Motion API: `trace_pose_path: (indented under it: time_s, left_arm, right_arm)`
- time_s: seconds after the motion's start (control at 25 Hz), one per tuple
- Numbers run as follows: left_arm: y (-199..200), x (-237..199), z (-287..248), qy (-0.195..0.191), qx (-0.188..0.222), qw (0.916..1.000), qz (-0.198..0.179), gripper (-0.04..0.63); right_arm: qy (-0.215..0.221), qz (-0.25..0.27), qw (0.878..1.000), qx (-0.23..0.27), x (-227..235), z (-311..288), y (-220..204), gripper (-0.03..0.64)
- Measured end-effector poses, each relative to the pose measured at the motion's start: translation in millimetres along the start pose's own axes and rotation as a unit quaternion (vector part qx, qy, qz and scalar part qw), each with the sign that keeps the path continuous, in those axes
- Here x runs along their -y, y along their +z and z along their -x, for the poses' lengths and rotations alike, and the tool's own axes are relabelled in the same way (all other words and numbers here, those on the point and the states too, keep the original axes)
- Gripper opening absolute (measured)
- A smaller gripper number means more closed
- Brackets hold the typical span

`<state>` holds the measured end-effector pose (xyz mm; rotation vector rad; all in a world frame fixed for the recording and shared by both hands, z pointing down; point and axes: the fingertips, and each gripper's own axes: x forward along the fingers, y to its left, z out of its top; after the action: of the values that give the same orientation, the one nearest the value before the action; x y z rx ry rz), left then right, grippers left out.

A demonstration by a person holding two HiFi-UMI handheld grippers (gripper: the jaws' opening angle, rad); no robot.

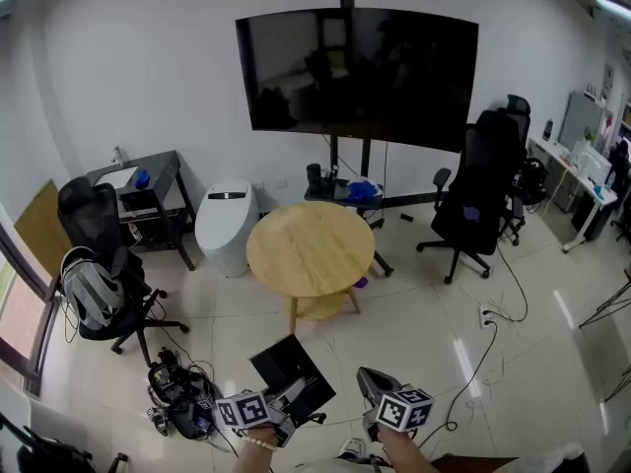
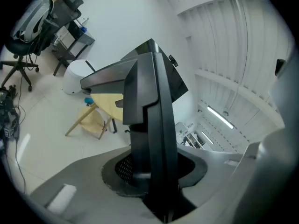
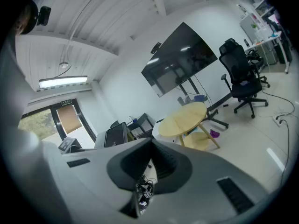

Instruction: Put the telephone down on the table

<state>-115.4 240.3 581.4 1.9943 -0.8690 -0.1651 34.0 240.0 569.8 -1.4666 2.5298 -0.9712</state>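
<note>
Black and flat, the telephone (image 1: 291, 368) stands nearly on edge in the air over the floor (image 1: 414, 313), clamped between the pads of the left tongs (image 1: 292, 399), which grip its lower end. It is near the person and well apart from the round wooden desk (image 1: 311, 249) farther off (whose top is bare). The right tongs (image 1: 373, 380) hang just right of the telephone, tips pressed together with nothing between them. Beyond the desk a dark screen (image 1: 357, 72) fills the far wall, with a black office chair (image 1: 483, 190) to the right.
</note>
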Motion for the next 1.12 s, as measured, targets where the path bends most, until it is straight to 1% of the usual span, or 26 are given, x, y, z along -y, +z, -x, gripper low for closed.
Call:
trace_pose_path:
  time_s: [0.12,0.24,0.44,0.72,0.92,1.12]
  left_arm:
    - [1.4,2.9,-12.4,0.002,0.005,1.0000,0.001,0.163]
    - [3.5,5.7,-25.2,0.004,0.010,0.9999,0.003,0.163]
    - [-0.5,4.4,-40.8,0.006,0.022,0.9997,0.010,0.163]
    - [-5.2,-0.7,-59.9,0.013,0.014,0.9996,0.021,0.163]
    - [11.0,-13.7,-80.0,0.012,0.013,0.9995,0.024,0.163]
    - [43.6,-29.8,-107.4,0.006,0.008,0.9997,0.022,0.163]
  right_arm:
    - [0.001,0.000,1.000,0.002,12.6,1.8,9.5,0.005]
    - [0.001,0.013,1.000,-0.004,24.3,2.0,15.8,0.005]
    - [0.011,0.029,0.999,-0.022,34.6,0.5,10.8,0.005]
    - [0.012,0.016,0.999,-0.030,53.4,-10.8,14.7,0.005]
    - [0.004,0.014,0.999,-0.032,69.6,-30.5,22.8,0.005]
    - [-0.005,0.015,0.999,-0.030,85.6,-65.5,43.8,0.005]
